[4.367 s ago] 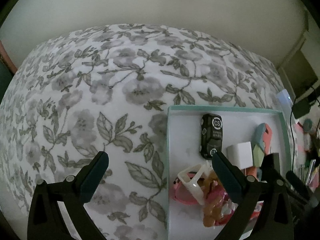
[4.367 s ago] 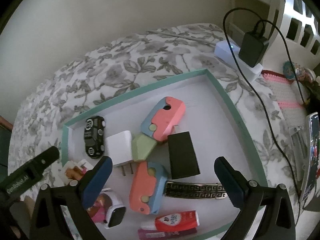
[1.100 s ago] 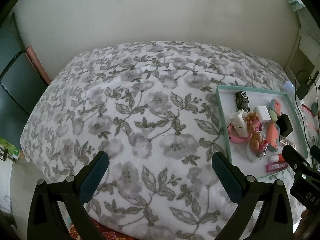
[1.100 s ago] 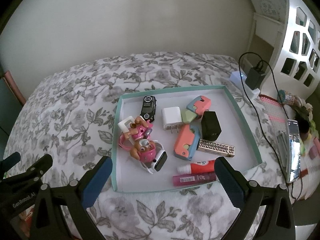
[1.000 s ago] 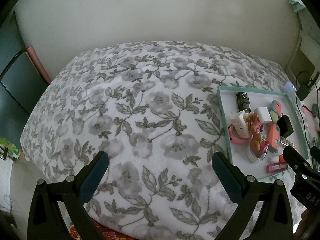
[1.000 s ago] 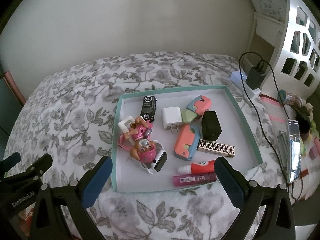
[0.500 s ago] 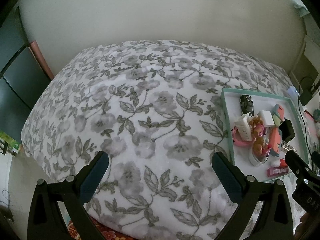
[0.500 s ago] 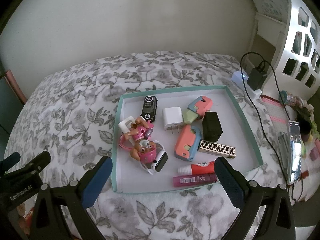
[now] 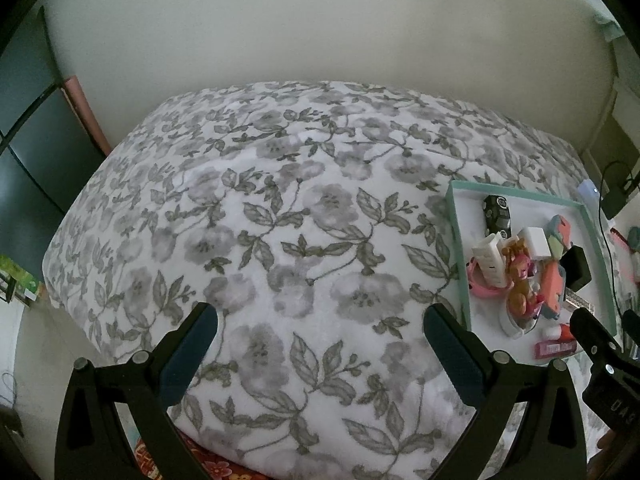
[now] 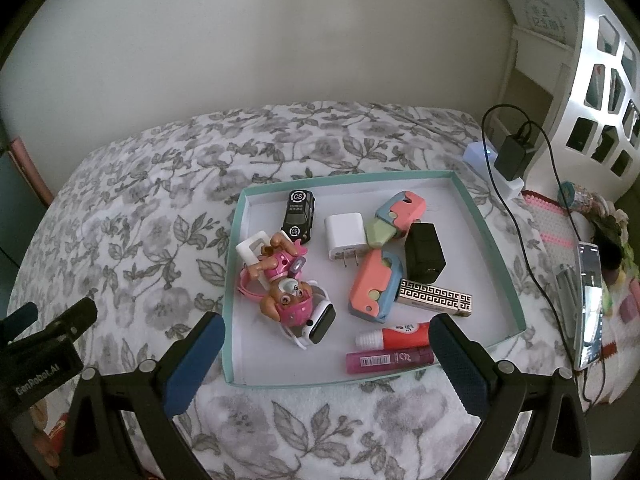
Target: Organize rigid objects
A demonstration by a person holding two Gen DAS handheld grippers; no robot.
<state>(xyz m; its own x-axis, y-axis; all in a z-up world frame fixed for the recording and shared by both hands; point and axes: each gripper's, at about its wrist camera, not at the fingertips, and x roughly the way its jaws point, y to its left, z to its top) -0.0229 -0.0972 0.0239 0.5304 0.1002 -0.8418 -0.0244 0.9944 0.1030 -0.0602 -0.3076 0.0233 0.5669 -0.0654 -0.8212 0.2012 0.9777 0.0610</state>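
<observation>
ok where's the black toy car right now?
In the right wrist view the black toy car sits in the far-left corner of the teal tray, left of the white charger and just beyond the pink pup toy; it also shows in the left wrist view.

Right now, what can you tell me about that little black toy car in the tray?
The toy car is small, glossy and black, probably plastic or metal, with a round white "CS" badge on its roof and another on its near end. It sits upright on its wheels on the white floor of the tray, in the far left corner, lengthwise toward the back wall. Its near end is close to the pink puppy toy; whether they touch is unclear. Neither gripper holds it.
</observation>
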